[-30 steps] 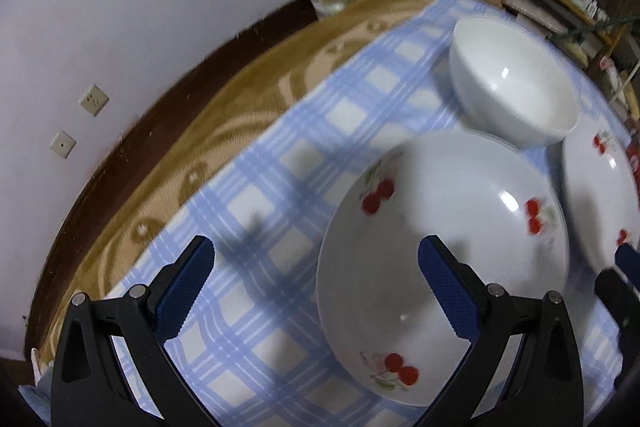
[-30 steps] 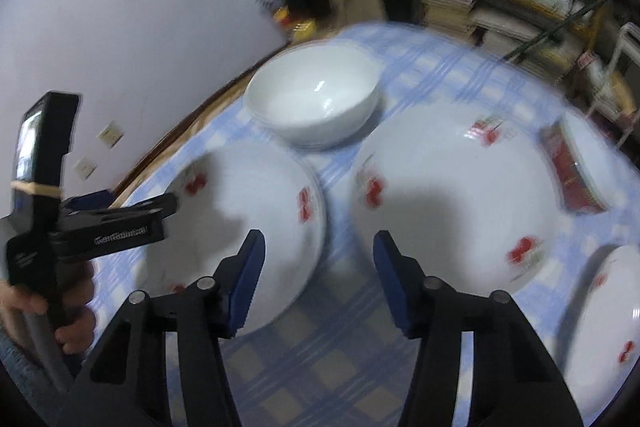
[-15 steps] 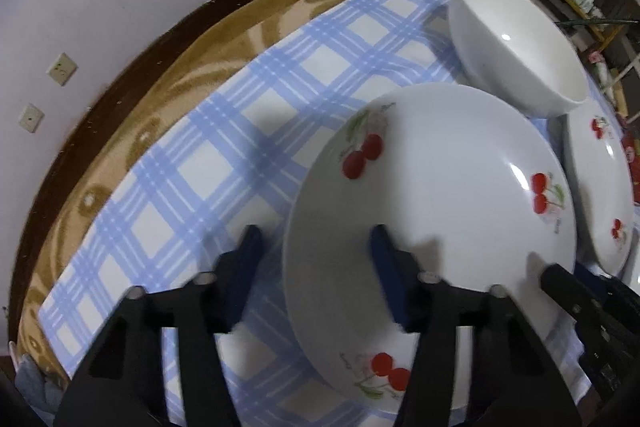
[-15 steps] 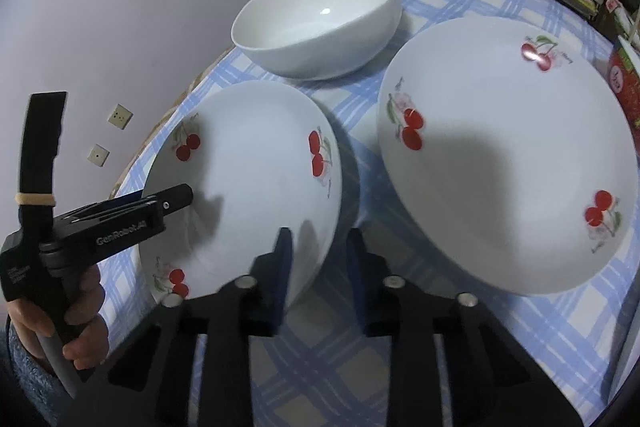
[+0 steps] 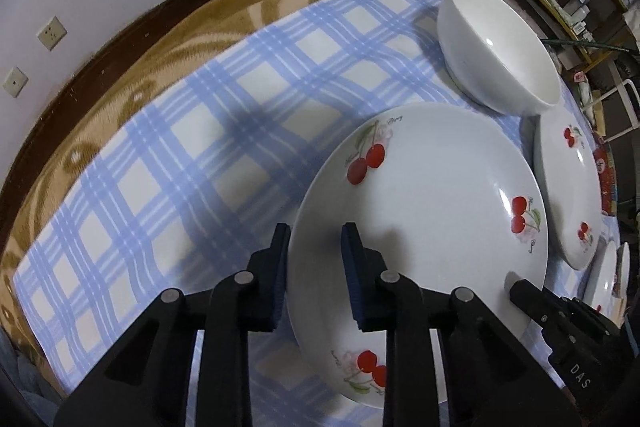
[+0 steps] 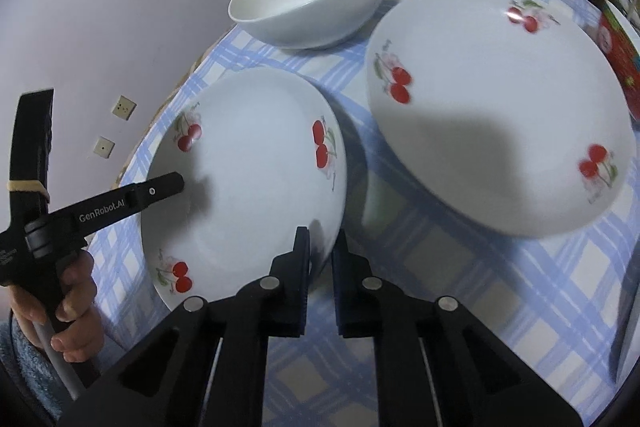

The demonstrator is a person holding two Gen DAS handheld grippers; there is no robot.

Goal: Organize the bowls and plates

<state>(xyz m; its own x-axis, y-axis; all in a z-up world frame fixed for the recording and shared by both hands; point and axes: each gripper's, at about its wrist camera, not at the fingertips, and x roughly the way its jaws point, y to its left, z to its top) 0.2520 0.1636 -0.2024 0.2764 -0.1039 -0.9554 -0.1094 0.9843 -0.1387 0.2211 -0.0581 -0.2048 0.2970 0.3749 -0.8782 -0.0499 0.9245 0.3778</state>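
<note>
- The smaller cherry plate [image 5: 424, 219] lies on the checked cloth [image 5: 224, 131] of the bench, near its edge, with the plain white bowl [image 5: 496, 47] behind it and a larger cherry plate [image 6: 492, 107] just beside it on the right.
- The left gripper [image 5: 314, 267] straddles this plate's left rim, one pad outside and one on the inner face. Its jaws have just been closing, with the rim between them; whether the pads press yet cannot be told.
- The right gripper [image 6: 320, 267] has also just been closing and stands nearly shut on the plate's opposite rim, the edge pinched between its pads.
- The step in hand looks like a two-sided lift of this plate, probably to stack it with the others.
- To do it well, both pads should seat squarely across the rim before any lift; glazed ware is slick and a shallow bite may slip.
- Both hands should rise together and keep the plate level, since uneven lifting could twist it out of one grip.
- The path should clear the bowl and the neighbouring plate, so rims do not knock.
</note>
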